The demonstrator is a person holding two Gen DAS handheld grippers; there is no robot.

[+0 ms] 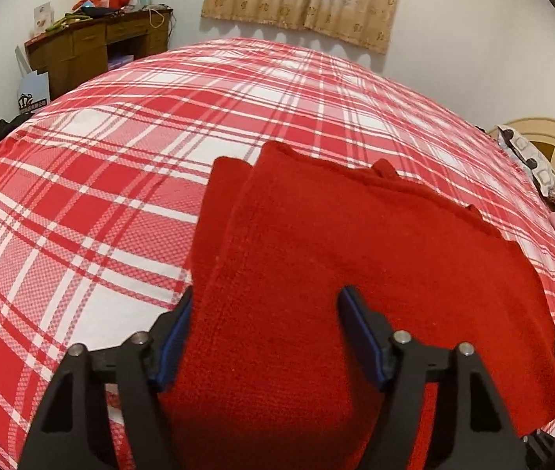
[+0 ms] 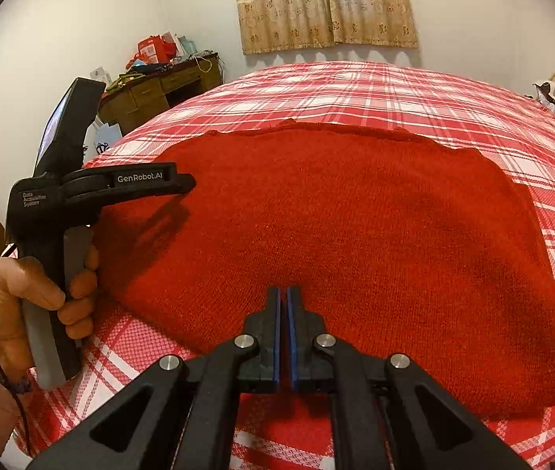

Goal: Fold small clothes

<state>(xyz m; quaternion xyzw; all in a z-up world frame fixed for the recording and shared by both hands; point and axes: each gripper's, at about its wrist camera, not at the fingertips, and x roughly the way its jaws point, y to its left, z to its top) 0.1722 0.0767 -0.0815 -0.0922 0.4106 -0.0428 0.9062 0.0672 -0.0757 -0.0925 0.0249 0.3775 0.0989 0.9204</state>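
- Left tongs (image 1: pixel 263 337): the jaws stand partly apart astride the left edge of a red knitted sweater (image 1: pixel 355 266). The left blue pad (image 1: pixel 173 346) sits at the fold's outer edge. Whether either pad presses the knit cannot be told.
- Right tongs (image 2: pixel 283 337): the blue pads are closed together with nothing between them, above the sweater's near edge at 6 o'clock in the right wrist view.
- The sweater lies folded and flat on a bed with a red-and-white plaid sheet (image 1: pixel 81 196).
- A hand (image 2: pixel 30 305) grips the left tongs' handle at 9 o'clock in the right wrist view.
- A wooden desk (image 1: pixel 93 51) stands at 11 o'clock beyond the bed.
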